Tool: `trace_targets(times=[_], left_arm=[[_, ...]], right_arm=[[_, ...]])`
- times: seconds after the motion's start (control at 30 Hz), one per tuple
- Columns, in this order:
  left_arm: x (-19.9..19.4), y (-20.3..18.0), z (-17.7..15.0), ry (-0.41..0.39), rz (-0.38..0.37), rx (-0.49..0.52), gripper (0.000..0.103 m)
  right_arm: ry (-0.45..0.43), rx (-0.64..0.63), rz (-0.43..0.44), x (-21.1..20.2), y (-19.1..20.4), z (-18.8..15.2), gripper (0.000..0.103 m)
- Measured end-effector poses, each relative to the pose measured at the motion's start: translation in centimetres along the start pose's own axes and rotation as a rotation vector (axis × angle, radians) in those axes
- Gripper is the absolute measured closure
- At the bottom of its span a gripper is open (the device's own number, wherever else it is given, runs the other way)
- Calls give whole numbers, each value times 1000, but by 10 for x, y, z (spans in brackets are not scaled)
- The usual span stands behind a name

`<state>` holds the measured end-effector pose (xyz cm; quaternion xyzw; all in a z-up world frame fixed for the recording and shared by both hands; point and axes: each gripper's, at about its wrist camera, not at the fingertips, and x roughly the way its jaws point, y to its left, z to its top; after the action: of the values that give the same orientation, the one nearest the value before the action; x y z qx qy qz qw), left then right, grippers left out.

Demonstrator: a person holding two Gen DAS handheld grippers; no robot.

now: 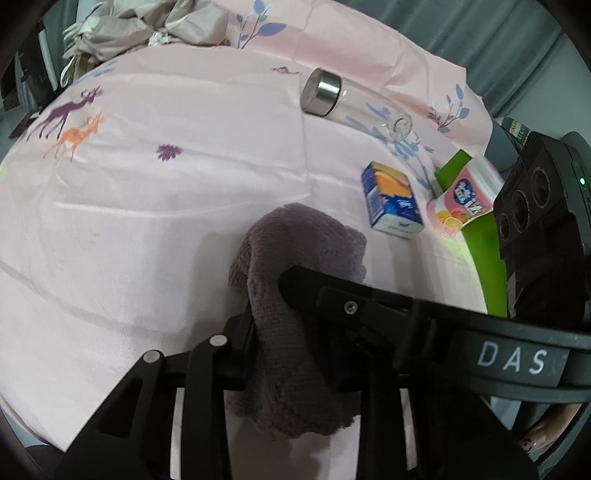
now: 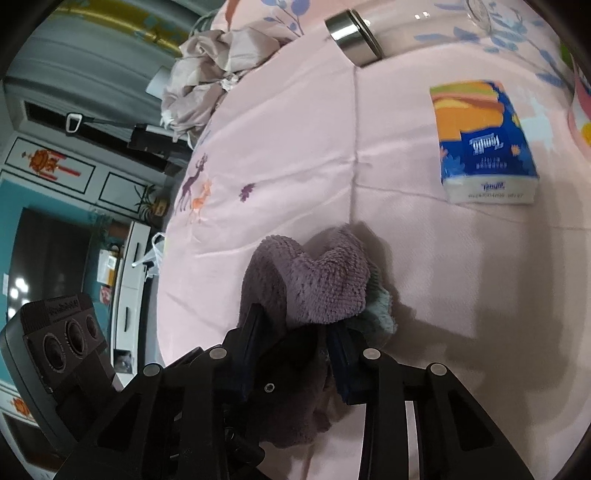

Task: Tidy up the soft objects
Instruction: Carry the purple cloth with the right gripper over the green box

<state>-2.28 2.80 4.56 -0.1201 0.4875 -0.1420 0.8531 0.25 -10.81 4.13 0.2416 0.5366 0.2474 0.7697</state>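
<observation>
A purple knitted cloth point(image 1: 295, 236) lies bunched on the pink bedsheet point(image 1: 166, 184) and hangs down between my left gripper's point(image 1: 291, 328) fingers, which are shut on it. In the right wrist view the same purple cloth point(image 2: 325, 284) is pinched between the blue pads of my right gripper point(image 2: 295, 325), also shut on it. A grey-green piece of fabric point(image 2: 380, 306) peeks out beside it. The right gripper's black finger point(image 1: 369, 299) crosses in front of the left one. The left gripper's body point(image 2: 62, 343) shows at the lower left of the right wrist view.
A blue and orange tissue pack point(image 1: 393, 201) point(image 2: 484, 144), a pink drink cup point(image 1: 465, 195) on a green object point(image 1: 484, 258) and a glass bottle with a metal cap point(image 1: 354, 103) point(image 2: 354, 37) lie beyond. Crumpled beige fabric point(image 1: 140, 26) sits at the far edge.
</observation>
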Motion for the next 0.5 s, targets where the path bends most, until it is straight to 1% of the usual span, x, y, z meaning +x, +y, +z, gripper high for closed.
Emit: trace_targets(times=[0.13,0.27,0.4,0.5], left_arm=[[-13,-14,6,-40,-8,34,76],[-29,-32,14,-93,-23,81,76],[-46,-58,24,-150,-52,147,77],[-54,-81,33,-188,-93,199,77]], right_arm=[[-49,-21,8,-18,8,2,68],[-123,-44,13,-45,16,5,68],[-222,-58,9,-81,23,7,68],[-303,-58,-6,-111,22,9,68]])
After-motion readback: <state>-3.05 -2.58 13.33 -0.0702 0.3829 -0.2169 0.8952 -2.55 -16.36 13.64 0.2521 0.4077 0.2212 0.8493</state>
